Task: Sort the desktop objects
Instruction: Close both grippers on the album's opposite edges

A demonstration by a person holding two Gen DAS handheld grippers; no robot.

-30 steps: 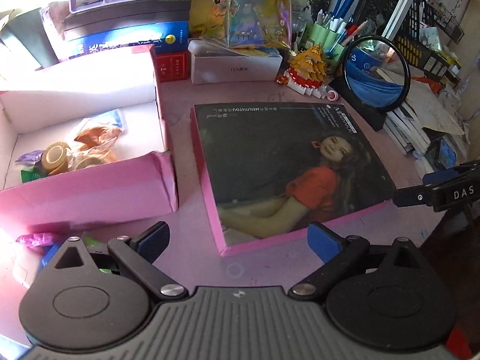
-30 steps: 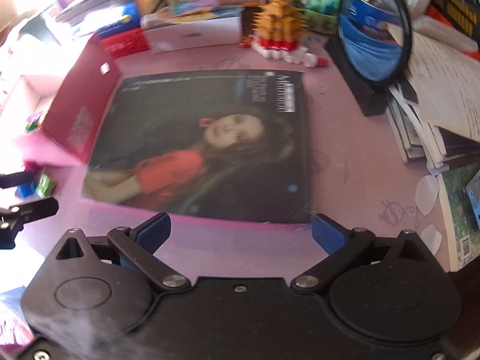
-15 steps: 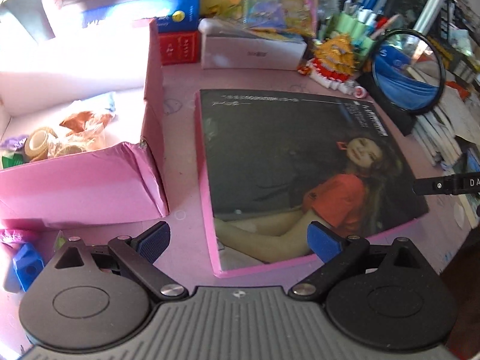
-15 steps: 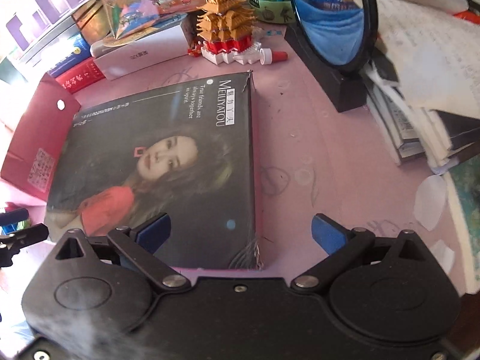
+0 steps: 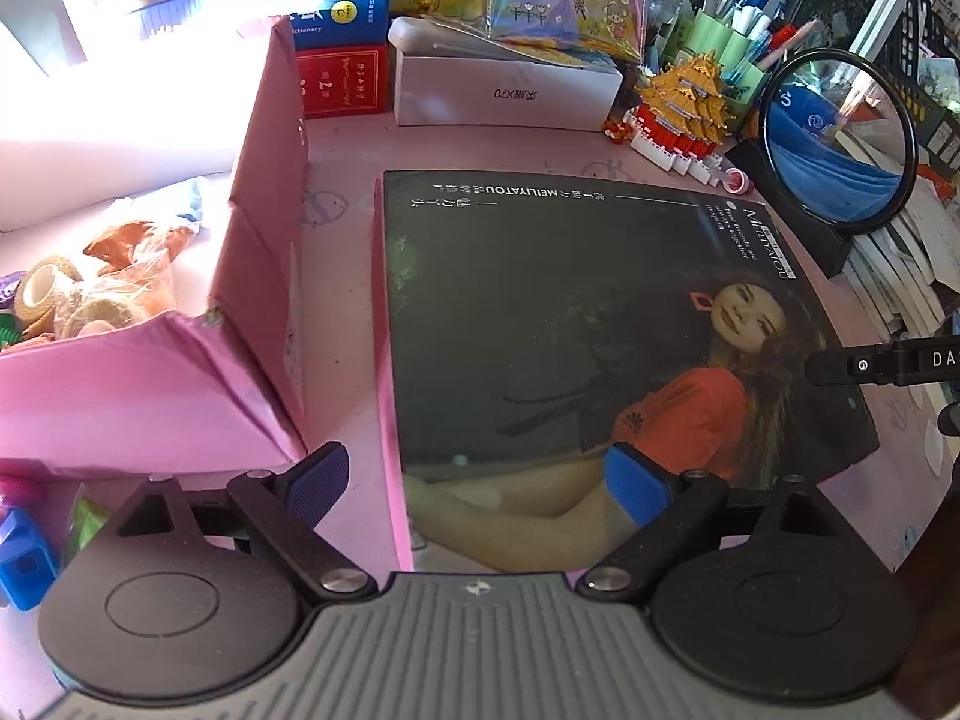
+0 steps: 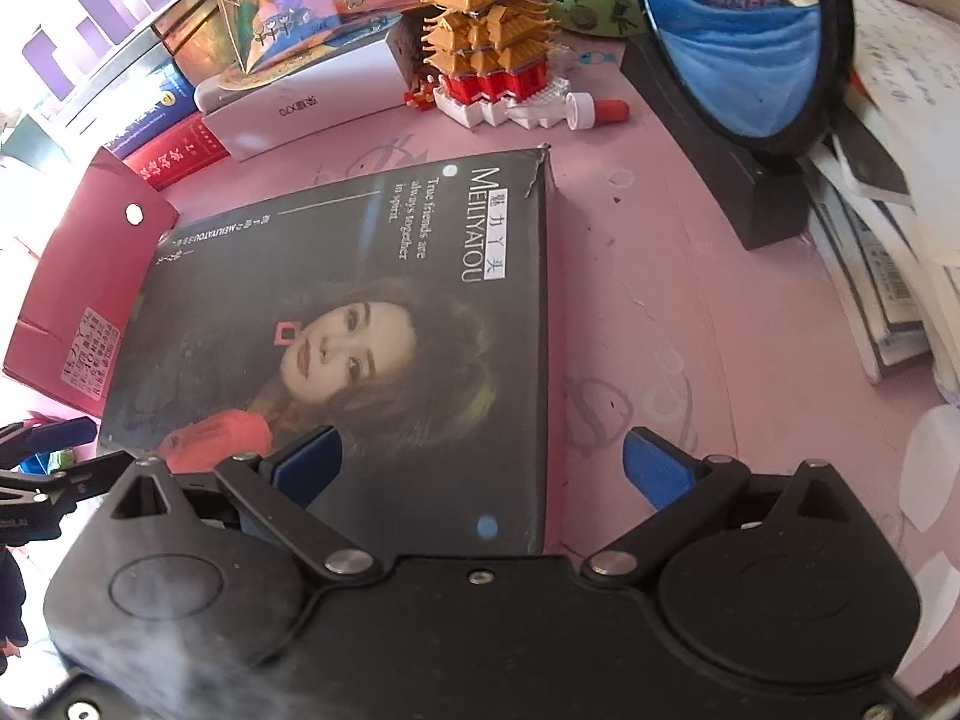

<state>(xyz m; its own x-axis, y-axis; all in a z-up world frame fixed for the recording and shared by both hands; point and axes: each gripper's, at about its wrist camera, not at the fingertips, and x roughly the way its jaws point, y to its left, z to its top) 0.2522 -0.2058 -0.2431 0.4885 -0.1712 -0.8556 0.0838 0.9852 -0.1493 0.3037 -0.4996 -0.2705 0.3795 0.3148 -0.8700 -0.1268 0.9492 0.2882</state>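
Pink-edged flat box [image 5: 576,330] lies mid-surface, right of the open pink carton [image 5: 150,384]. Left gripper [image 5: 474,480], jaws just narrowing slightly, and right gripper [image 6: 480,462] straddle its near corners, jaws open, nothing held. Next, probably clamping both edges to lift together.

Narrow gap between pink carton [image 5: 258,276] and flat box [image 5: 540,324], bare desk [image 6: 690,330] right

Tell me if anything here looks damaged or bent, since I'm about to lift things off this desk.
Two things. The flat dark box has a torn, split far corner by the pagoda model. The open pink box has a creased, buckled front wall, caved where it meets the side wall. Nothing looks spilled.
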